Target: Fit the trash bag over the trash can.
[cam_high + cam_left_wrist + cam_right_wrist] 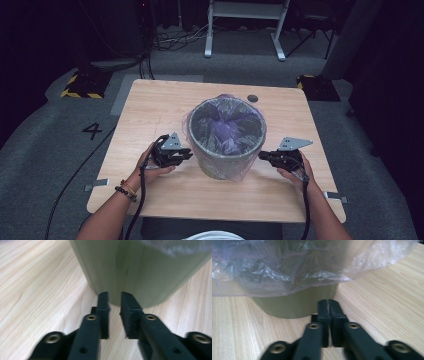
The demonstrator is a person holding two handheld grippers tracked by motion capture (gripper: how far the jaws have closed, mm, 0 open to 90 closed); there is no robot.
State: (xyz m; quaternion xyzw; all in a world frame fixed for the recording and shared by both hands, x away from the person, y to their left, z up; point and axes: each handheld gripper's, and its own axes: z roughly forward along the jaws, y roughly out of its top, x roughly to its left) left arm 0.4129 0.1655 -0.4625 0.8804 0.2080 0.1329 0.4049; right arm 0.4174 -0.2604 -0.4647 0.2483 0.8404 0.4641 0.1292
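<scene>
Light wood bench point(165, 107) with thin brown grain lines. Grey-green bin point(220, 167), dull and plain. See-through purple bag point(227, 125) inside it, crinkly and shiny, folded over the rim. Black left claw point(115, 296) and black right claw point(328, 301), with small brass-coloured rings on the arms. Grey three-cornered plates on top. Dark grey floor point(45, 150) with a black number 4 point(92, 131). Yellow and black stripes on a block point(82, 86) at the back. Dark beads on a wrist band point(125, 193).

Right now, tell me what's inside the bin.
The bin holds a translucent purple bag liner, its edge folded over the rim and crumpled down inside. The liner covers the bottom, so whether anything lies beneath it cannot be seen.
</scene>
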